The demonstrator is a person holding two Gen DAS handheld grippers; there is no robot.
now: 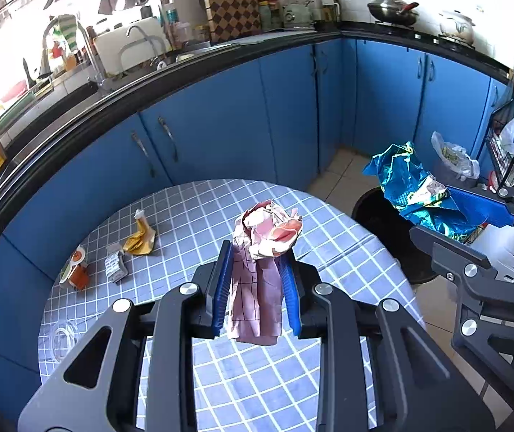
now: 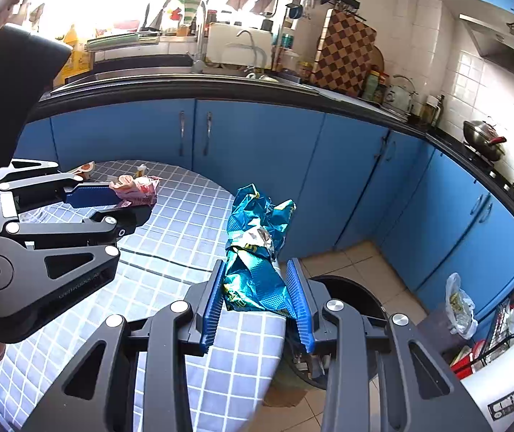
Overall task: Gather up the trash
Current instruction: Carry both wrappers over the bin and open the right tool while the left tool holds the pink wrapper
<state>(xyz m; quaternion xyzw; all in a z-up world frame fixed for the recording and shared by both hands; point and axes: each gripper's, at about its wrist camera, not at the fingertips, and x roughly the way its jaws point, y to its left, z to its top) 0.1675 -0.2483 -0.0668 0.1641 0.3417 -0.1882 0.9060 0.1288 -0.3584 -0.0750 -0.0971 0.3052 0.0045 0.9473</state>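
From the left wrist, the left gripper (image 1: pixel 255 252) is clamped tight on a crumpled pink wrapper (image 1: pixel 264 252), its long axis running along the fingers, crumpled end pointing away over the checked table (image 1: pixel 192 212). From the right wrist, the right gripper (image 2: pixel 257 270) is closed partway around a crushed blue foil bag (image 2: pixel 255 252), lengthwise between the pads, above the table edge beside the black bin (image 2: pixel 361 298).

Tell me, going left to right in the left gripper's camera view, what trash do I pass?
Orange cup → blister pack → yellow wrapper → pink wrapper in the left gripper → blue foil bag in the right gripper.
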